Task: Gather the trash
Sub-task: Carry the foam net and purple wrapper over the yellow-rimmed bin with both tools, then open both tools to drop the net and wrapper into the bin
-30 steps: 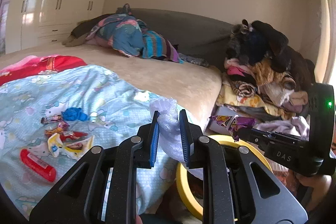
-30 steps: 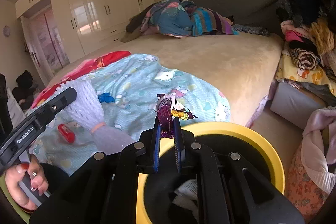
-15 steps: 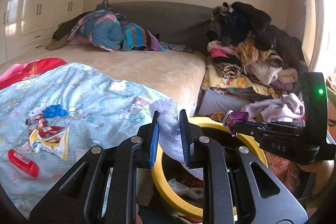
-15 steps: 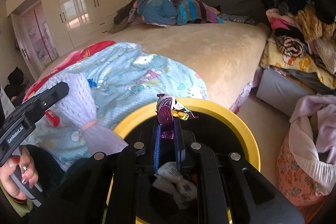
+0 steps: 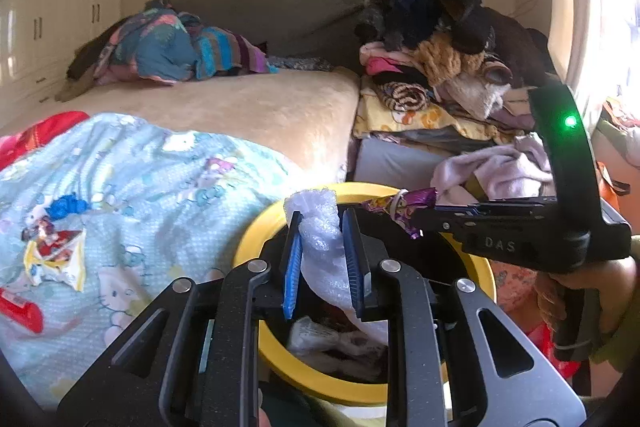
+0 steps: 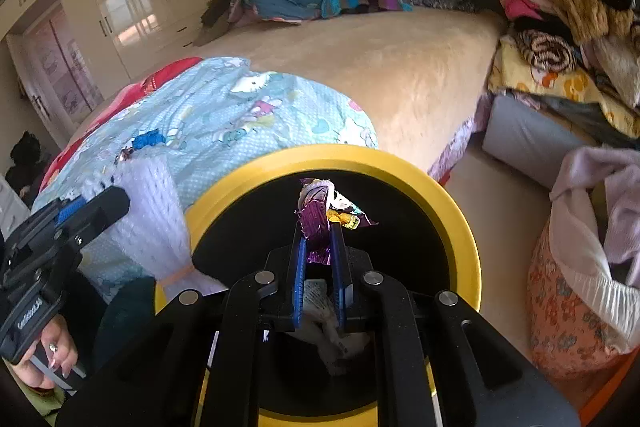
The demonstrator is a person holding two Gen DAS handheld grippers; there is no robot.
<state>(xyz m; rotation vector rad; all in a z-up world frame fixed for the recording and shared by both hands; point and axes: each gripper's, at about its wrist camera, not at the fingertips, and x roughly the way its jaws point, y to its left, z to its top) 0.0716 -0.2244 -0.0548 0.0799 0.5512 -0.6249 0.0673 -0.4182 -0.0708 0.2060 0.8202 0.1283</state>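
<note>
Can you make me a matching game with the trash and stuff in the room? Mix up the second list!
Things:
1. purple candy wrapper
2. white foam net
3. red wrapper
4. trash bin

Where or what:
A. lying on the blue cartoon blanket
B. has a yellow rim
C. pinched in the right gripper
D. pinched in the left gripper

Pairs: 1-C, 2-D, 3-A, 4-B
</note>
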